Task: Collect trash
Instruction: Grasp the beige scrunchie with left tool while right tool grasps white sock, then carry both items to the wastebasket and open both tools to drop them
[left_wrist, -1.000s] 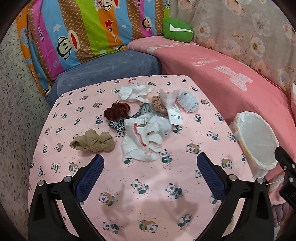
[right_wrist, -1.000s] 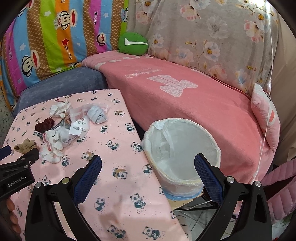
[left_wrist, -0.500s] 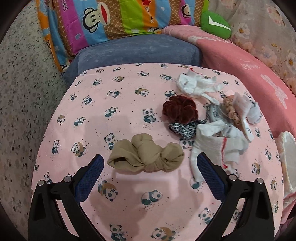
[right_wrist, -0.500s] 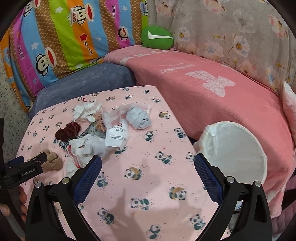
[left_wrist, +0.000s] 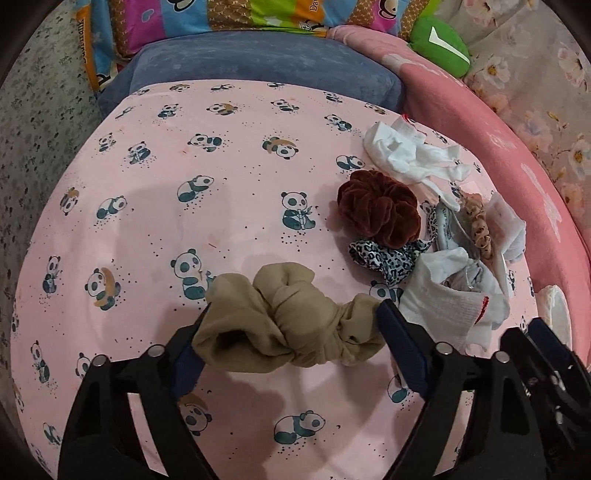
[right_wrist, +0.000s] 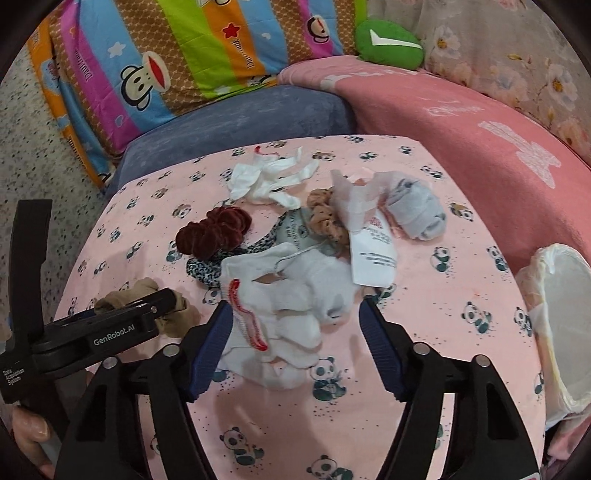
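A tan bunched cloth (left_wrist: 284, 317) lies on the panda-print table (left_wrist: 184, 192), between the fingers of my open left gripper (left_wrist: 290, 332); the fingers flank its ends. In the right wrist view the tan cloth (right_wrist: 147, 291) sits under the left gripper (right_wrist: 122, 325). My right gripper (right_wrist: 295, 332) is open over white socks with red trim (right_wrist: 291, 295). A maroon scrunchie (right_wrist: 214, 230), leopard scrunchie (right_wrist: 203, 271), white gloves (right_wrist: 269, 177), a paper label (right_wrist: 373, 254) and a grey sock (right_wrist: 417, 210) lie beyond. A white-lined bin (right_wrist: 561, 317) stands at the right.
A blue cushion (right_wrist: 236, 122) and a striped monkey-print pillow (right_wrist: 177, 48) lie behind the table. A pink-covered sofa (right_wrist: 461, 125) with a green cushion (right_wrist: 388, 44) runs along the right. Speckled floor (left_wrist: 29, 110) is at the left.
Both grippers have moved down and forward to the table. The left now straddles the tan cloth; the right has swung left from the bin to the white socks.
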